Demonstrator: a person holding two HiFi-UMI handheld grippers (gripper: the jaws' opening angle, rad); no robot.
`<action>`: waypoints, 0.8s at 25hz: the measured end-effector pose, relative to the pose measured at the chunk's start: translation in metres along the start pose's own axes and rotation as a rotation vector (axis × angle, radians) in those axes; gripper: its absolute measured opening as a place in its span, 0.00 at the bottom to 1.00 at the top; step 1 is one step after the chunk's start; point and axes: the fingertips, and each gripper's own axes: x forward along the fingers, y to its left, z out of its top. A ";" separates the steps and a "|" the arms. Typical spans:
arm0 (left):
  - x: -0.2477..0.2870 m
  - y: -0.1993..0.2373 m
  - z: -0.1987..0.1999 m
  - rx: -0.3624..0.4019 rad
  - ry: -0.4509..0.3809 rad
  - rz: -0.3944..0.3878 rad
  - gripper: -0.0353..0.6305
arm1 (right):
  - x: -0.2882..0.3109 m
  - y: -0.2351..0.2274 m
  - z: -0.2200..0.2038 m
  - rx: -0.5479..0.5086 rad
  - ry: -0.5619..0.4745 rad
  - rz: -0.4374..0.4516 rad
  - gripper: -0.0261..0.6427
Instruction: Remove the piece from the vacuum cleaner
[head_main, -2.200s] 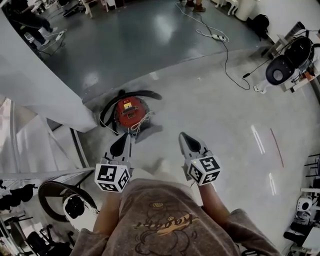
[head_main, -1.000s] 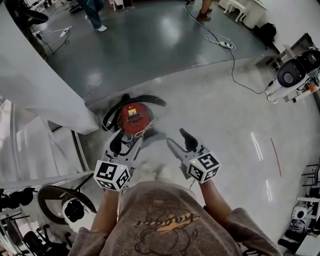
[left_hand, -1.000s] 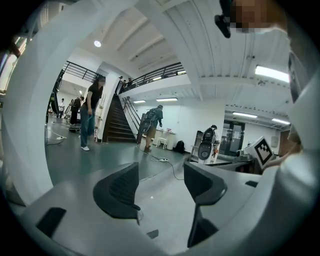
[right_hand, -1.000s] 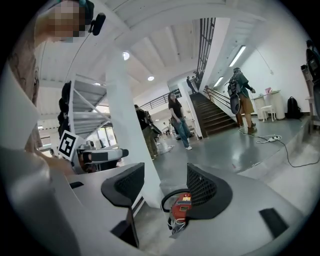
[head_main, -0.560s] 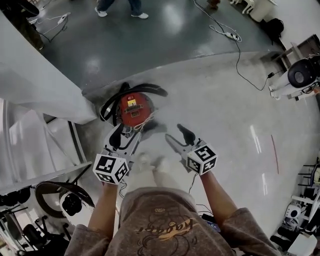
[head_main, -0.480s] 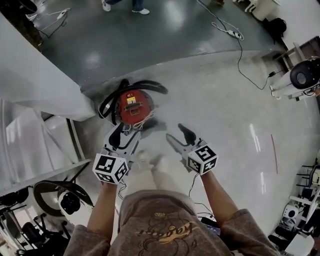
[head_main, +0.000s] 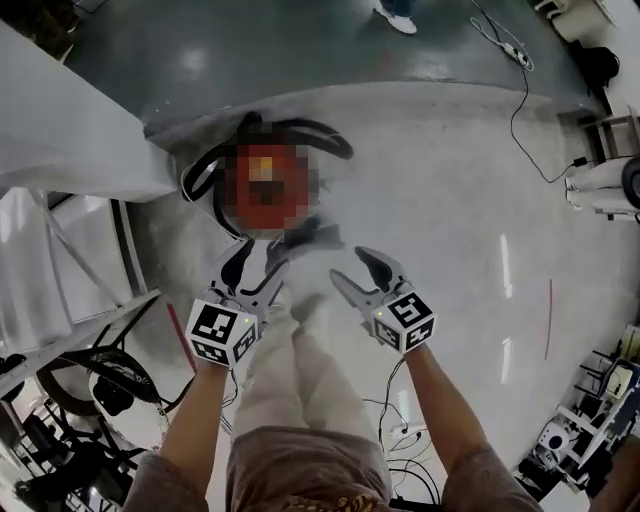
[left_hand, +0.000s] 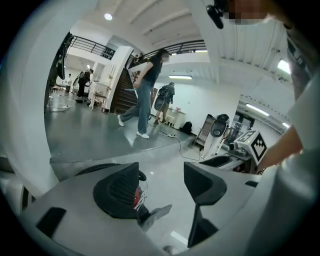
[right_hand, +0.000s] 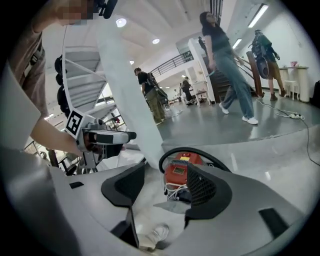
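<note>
Red vacuum cleaner (right_hand: 182, 170), black hose (right_hand: 191, 148) curving round.

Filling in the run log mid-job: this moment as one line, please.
left gripper: open, empty | right gripper: open, empty | vacuum cleaner: red, on floor ahead, untouched | stage: removal not begun

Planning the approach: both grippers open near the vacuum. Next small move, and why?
Probably lower both toward the red vacuum cleaner on the floor. The left gripper and right gripper both stand open and empty, short of it and touching nothing; its black hose loops round the body.
</note>
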 end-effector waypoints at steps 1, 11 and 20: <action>0.008 0.003 -0.011 0.001 0.012 -0.003 0.44 | 0.011 -0.003 -0.011 -0.012 0.018 0.014 0.39; 0.077 0.041 -0.143 0.014 0.148 -0.020 0.44 | 0.098 -0.046 -0.119 -0.156 0.220 0.091 0.39; 0.123 0.051 -0.239 -0.007 0.254 -0.049 0.44 | 0.150 -0.068 -0.199 -0.325 0.390 0.165 0.39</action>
